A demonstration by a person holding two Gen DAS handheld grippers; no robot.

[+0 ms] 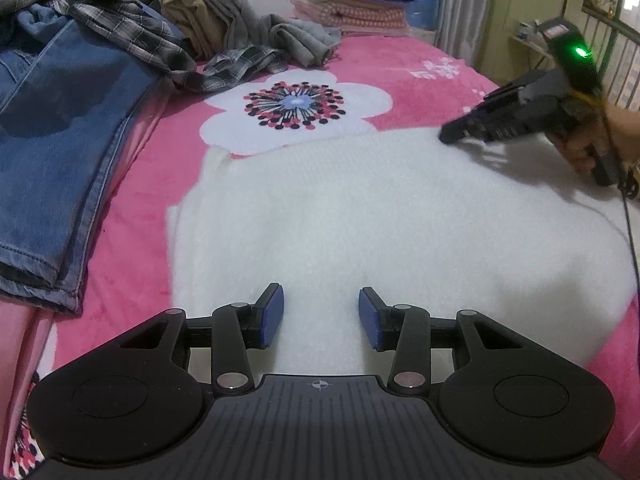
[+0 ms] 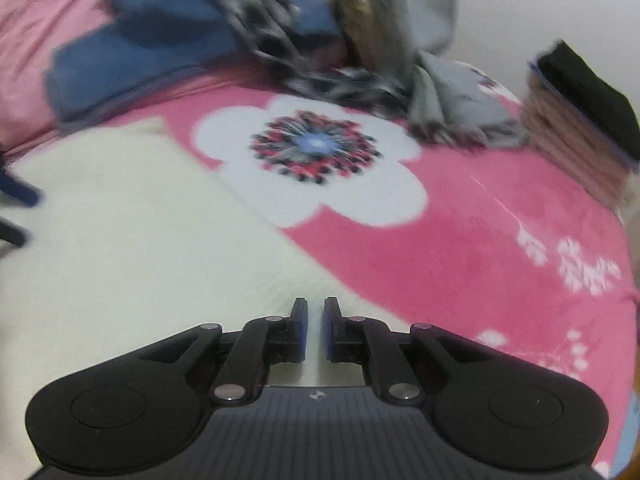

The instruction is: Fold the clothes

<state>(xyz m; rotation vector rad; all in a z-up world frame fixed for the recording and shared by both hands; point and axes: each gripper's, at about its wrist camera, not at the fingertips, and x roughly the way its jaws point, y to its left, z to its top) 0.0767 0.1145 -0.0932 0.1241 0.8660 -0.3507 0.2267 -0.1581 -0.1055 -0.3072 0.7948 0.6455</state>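
Left gripper (image 1: 321, 317) low over the near part of a white fuzzy garment (image 1: 380, 216), jaws spread wide, blue pads (image 1: 273, 316) clear of each other with only white fabric showing in the gap. Nothing held.

Right gripper (image 2: 315, 328) over the garment's edge at 6 o'clock in its own view; jaws drawn to a narrow slit. A pale strip shows in the slit, but the frame is motion-blurred, so whether cloth is pinched there cannot be told. From the left wrist view the same gripper sits at 3 o'clock, held by a hand (image 1: 592, 144), a green light lit on its body, its tip low by the garment's far right edge.

The white garment lies spread flat on a pink blanket (image 1: 132, 216), filling the middle of the left view and the 9 o'clock half of the right view.

Just beyond the garment, at 12 o'clock, a big white flower print (image 1: 296, 110) on the blanket, its near petals partly covered by the garment's far edge.

At 9 to 10 o'clock, blue jeans (image 1: 60, 140) laid out. Behind them a plaid shirt (image 1: 132, 28), then tan and grey clothes (image 1: 224, 20) heaped at 11 to 12.

Farthest, at 1 o'clock, a folded stack (image 1: 352, 4) with a black piece on top.
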